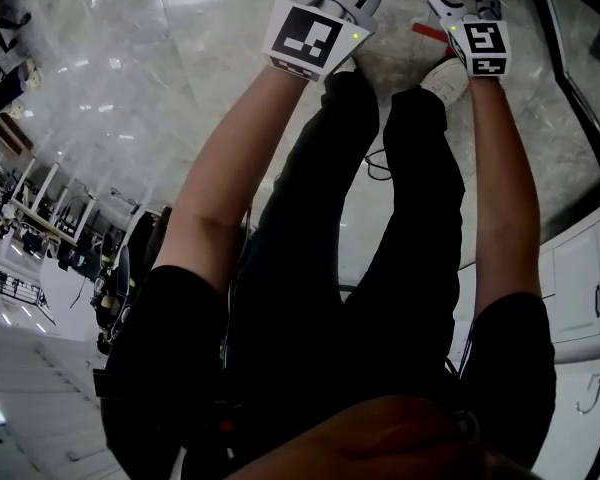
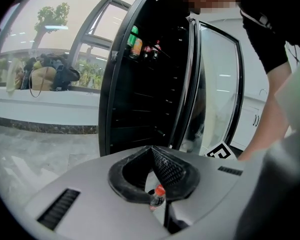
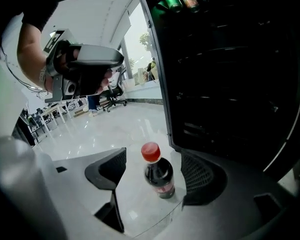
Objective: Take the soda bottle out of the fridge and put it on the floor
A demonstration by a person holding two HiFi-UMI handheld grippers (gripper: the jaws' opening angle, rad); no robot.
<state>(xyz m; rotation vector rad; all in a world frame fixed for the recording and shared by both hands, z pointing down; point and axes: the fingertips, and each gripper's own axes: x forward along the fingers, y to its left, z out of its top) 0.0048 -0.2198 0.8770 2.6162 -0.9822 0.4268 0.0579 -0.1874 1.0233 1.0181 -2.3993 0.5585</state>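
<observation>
A small soda bottle (image 3: 159, 176) with dark drink and a red cap stands upright on the glossy floor, just in front of the open black fridge (image 3: 230, 74). My right gripper (image 3: 152, 156) is open, with a jaw on either side of the bottle and neither touching it. My left gripper (image 2: 151, 149) is shut with nothing held; the bottle (image 2: 156, 195) shows small through the slit below its pads. In the head view both marker cubes (image 1: 315, 36) (image 1: 483, 48) are at the top, beyond the person's legs.
Cans (image 2: 135, 44) stand on the fridge's top shelf. Its glass door (image 2: 220, 89) is swung open to the right. White cabinets (image 1: 580, 288) line one side. A shoe (image 1: 445, 78) is close to the right gripper. Desks and chairs (image 3: 65, 109) are far off.
</observation>
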